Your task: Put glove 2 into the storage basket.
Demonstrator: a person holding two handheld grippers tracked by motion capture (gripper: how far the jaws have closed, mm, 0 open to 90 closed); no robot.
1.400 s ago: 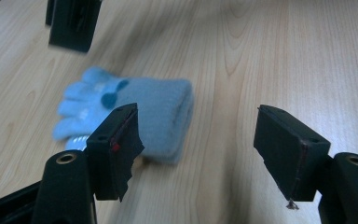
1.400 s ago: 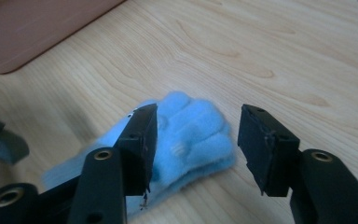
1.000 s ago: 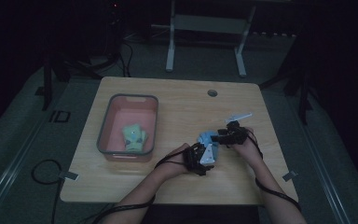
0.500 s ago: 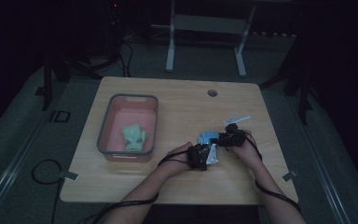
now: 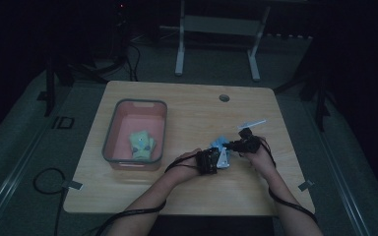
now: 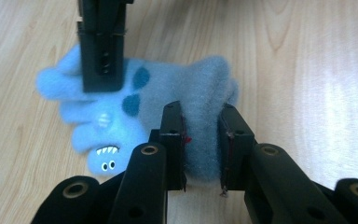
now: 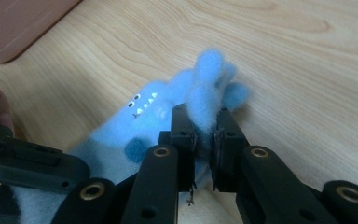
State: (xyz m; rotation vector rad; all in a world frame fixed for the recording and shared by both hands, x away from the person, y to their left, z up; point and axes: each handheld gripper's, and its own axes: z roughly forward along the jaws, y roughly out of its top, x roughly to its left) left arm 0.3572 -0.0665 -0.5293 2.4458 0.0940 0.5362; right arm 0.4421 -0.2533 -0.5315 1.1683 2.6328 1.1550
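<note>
I have both grippers clenched on the blue fuzzy sock (image 6: 168, 100), which lies flat on the table (image 5: 187, 103) between my hands. My left gripper (image 6: 200, 149) has just closed its jaws over the grey cuff end, the fabric bunched between the pads; my right gripper (image 7: 204, 142) has just closed on the toe end, pinching a raised fold. The sock's long axis runs straight from one gripper to the other, so I judge any next move, folding or lifting, goes along that line. The pink bin (image 5: 112, 135), already holding a green sock (image 5: 141, 145), sits off beyond my left gripper, nearer that hand. Bare wood lies past the right gripper, and the near edge is well clear of both.
</note>
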